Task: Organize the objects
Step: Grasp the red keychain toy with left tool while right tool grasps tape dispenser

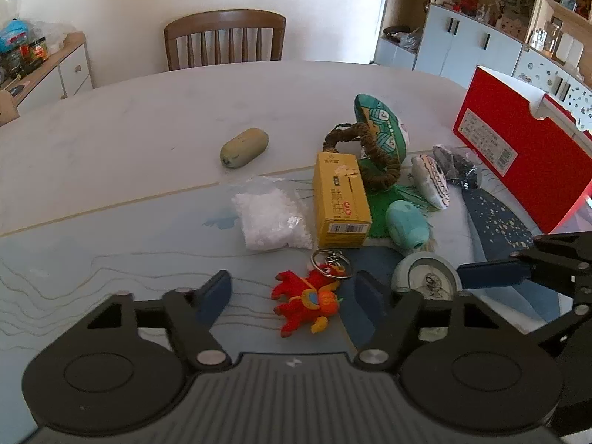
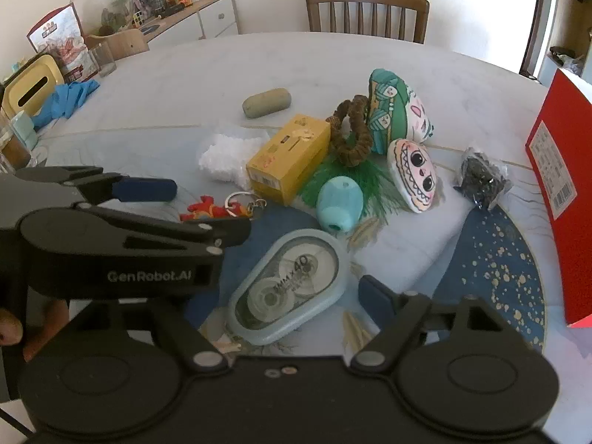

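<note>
A red dragon keychain (image 1: 307, 303) with a metal ring lies on the patterned table mat between the pads of my left gripper (image 1: 292, 296), which is open and not touching it. In the right wrist view the same left gripper (image 2: 199, 210) straddles the keychain (image 2: 207, 209). A pale blue correction-tape dispenser (image 2: 288, 285) lies flat between the jaws of my right gripper (image 2: 292, 296). Its right pad (image 2: 372, 292) stands just clear of the dispenser's edge, and the left pad is hidden behind the left gripper. One right finger (image 1: 488, 276) shows beside the dispenser (image 1: 425, 277).
Behind lie a yellow box (image 1: 340, 199), a bag of white granules (image 1: 270, 218), a teal egg-shaped toy (image 1: 407, 225), a brown ring (image 1: 370, 155), two printed cushions (image 2: 388, 107) and a dark packet (image 2: 481, 177). A red box (image 1: 525, 148) stands at the right. An olive case (image 1: 244, 148) lies apart.
</note>
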`<state>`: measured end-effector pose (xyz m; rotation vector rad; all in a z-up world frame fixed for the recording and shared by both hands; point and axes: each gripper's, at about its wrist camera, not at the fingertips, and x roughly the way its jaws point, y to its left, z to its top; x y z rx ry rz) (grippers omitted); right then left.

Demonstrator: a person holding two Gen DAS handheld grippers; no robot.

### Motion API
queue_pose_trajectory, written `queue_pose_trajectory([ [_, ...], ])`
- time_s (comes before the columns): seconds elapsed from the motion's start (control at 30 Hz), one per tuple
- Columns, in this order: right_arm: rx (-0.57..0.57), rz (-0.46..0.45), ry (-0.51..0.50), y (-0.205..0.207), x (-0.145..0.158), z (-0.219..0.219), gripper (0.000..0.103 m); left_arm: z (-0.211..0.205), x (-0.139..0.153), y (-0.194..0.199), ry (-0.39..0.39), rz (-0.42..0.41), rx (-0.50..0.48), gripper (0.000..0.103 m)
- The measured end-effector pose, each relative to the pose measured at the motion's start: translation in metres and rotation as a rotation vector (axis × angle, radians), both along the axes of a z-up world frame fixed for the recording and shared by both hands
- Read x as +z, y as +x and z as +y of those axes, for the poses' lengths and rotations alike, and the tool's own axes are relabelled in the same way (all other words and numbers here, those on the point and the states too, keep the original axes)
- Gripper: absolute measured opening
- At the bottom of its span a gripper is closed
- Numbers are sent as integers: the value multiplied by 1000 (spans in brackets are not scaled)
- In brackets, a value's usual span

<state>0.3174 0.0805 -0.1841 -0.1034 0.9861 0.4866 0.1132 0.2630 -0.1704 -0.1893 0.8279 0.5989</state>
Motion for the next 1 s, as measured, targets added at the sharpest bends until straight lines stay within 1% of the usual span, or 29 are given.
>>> queue_pose_trajectory([
  [0.03,2,-2,-1,0,0,1,76,-1,0,0,2,1,-1,62],
  [0.13,-7,-6,-3,1,1,0,69,-3,1,0,-4,-4,1,51],
  [0.17,-8,-6,-2,1,1,0,68,-3,2,0,-5,-1,6,50],
  [0.23,-10,-4,1,1,1,-1,67,-4,2,0,0,7,9,42],
  [0.27,-12,-4,1,1,1,-2,67,-5,2,1,1,10,10,40],
  [0.37,-26,-4,9,1,2,-6,65,-5,3,1,-2,18,21,39],
  [0.53,-54,-6,25,-1,4,-18,58,-9,5,-1,0,24,34,37],
  [0.57,-62,-9,39,-2,6,-22,47,-10,6,-1,-5,23,37,37],
  [0.63,-78,-6,75,-1,11,-30,31,-14,7,-2,-9,27,41,37],
  [0.67,-82,0,75,0,12,-33,26,-16,8,-1,-4,34,42,37],
  [0.7,-82,9,56,2,12,-34,25,-19,8,-1,2,37,44,37],
  [0.8,-90,25,72,1,10,-40,26,-21,9,-6,-3,36,68,37],
  [0.9,-95,41,81,-1,8,-39,35,-22,8,-11,-9,45,93,37],
  [0.93,-93,46,79,-2,8,-38,44,-22,8,-13,-6,46,95,37],
  [0.97,-87,49,78,-5,7,-36,58,-23,9,-14,-1,48,97,37],
  [1.0,-84,42,76,-7,7,-33,65,-24,9,-16,1,47,99,37],
])
